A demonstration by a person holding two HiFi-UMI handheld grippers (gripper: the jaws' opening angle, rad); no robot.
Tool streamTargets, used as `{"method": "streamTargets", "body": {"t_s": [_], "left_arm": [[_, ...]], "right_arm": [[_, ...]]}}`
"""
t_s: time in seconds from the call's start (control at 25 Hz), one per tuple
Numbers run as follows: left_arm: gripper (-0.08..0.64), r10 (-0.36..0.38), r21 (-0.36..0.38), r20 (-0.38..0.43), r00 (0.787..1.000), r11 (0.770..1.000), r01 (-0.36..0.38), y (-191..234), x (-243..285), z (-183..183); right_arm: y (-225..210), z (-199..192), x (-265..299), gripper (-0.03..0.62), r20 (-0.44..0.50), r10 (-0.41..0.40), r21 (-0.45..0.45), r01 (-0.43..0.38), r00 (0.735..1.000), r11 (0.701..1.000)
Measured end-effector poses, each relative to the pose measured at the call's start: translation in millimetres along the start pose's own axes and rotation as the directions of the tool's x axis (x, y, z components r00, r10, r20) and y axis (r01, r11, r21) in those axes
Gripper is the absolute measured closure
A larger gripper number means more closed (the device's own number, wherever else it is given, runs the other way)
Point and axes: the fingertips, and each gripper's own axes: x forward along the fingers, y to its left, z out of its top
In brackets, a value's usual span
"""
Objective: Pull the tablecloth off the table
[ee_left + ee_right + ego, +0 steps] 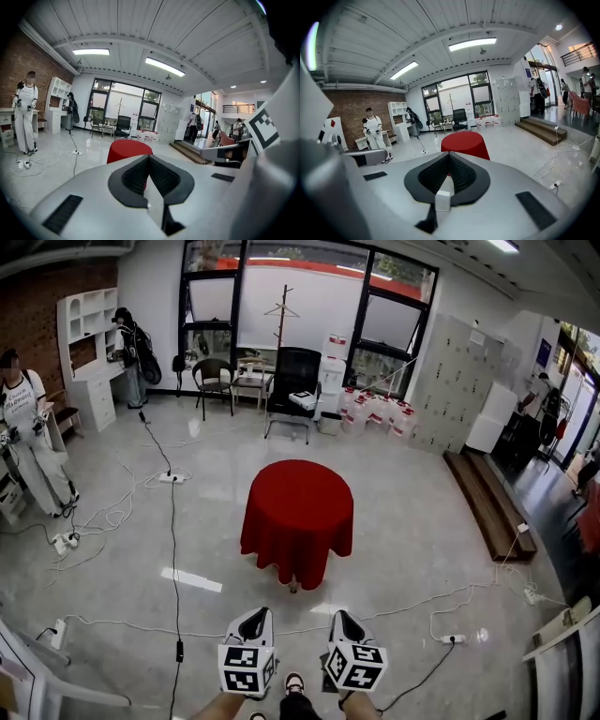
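**Approach step: cloth not reached yet**

The red tablecloth (pixel 298 517) is draped over a small round table mid-floor and hangs low all round. Only the table foot (pixel 292 587) shows under the hem. It's well apart from both grippers.

The left gripper (pixel 254 615) and right gripper (pixel 339 617) are held side by side at the bottom of the head view, both aimed twd the table. Both sets of jaws are pressed together w/ nothing betw them. Each gripper view shows the pads meeting at the tip, w/ the cloth only in the background.

Judgement: this is the walk-up and no grasp has begun, so the task is basically at its start.

Next move prob needs:
- closing the gap to the table's near side
- spreading the jaws before contact
- pinching the cloth at the near hem or top edge, then pulling back and away so it slides off

A white cable (pixel 394 607) lies across the floor betw the person and the table, so it's a likely trip or snag point on the way in.
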Motion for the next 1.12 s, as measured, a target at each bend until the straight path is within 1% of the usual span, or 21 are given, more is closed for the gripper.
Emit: {"method": "streamTargets", "body": {"t_s": [0.12, 0.28, 0.48, 0.6, 0.68, 0.8, 1.0, 1.12], "left_arm": [[0.545, 0.01, 0.0, -0.007, 1.0, 1.0, -0.01, -1, 15, 1], [0.545, 0.042, -0.001, -0.002, 0.999, 0.999, -0.042, 5, 39, 10], [0.545, 0.083, 0.004, 0.014, 0.996, 0.997, -0.083, 9, 76, 28], [0.545, 0.113, 0.01, 0.019, 0.993, 0.994, -0.113, 11, 93, 38], [0.545, 0.137, 0.01, 0.02, 0.99, 0.991, -0.137, 14, 100, 40], [0.545, 0.18, -0.01, 0.02, 0.983, 0.984, -0.18, 19, 110, 44], [0.545, 0.268, -0.054, 0.033, 0.963, 0.962, -0.267, 45, 119, 48], [0.545, 0.3, -0.071, 0.033, 0.953, 0.952, -0.297, 56, 124, 45]], "right_arm": [[-10, 6, 15, 0.568, -0.002, 0.006, 0.008, -0.006, 1.0, 1.0], [-19, 18, 45, 0.568, -0.004, 0.038, 0.02, -0.037, 0.999, 0.999], [-35, 44, 84, 0.568, 0.003, 0.074, 0.022, -0.074, 0.997, 0.997], [-41, 55, 105, 0.568, -0.012, 0.11, 0.02, -0.11, 0.994, 0.994], [-42, 56, 118, 0.568, -0.031, 0.142, 0.0, -0.142, 0.989, 0.99], [-46, 62, 140, 0.568, -0.048, 0.186, -0.027, -0.187, 0.981, 0.982], [-34, 72, 180, 0.568, -0.052, 0.238, -0.014, -0.239, 0.97, 0.971], [-25, 71, 198, 0.568, -0.062, 0.267, -0.014, -0.268, 0.962, 0.963]]}}
